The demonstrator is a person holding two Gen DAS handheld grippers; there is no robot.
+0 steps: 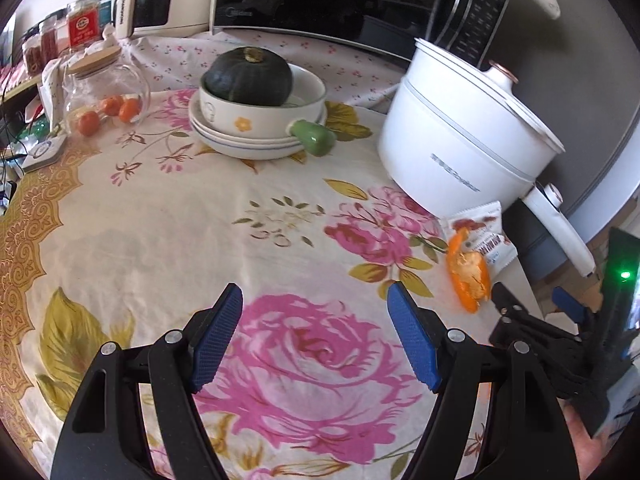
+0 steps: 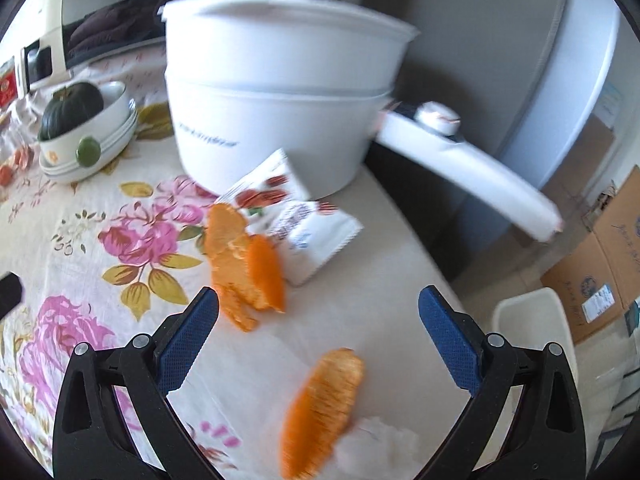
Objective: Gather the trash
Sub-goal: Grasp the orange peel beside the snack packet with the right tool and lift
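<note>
Left black two-finger gripper with blue pads [image 1: 314, 300]: jaws spread wide, nothing between, angled downward. Right black blue-padded gripper [image 2: 319, 300]: likewise spread, empty, tilted down.

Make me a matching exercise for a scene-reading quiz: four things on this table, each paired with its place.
1 squash
2 orange peel
3 small oranges
4 snack wrapper

A inside the glass jar
B against the white pot
C in the bowl
D on the wrapper's near edge

Pairs: 1-C, 2-D, 3-A, 4-B
</note>
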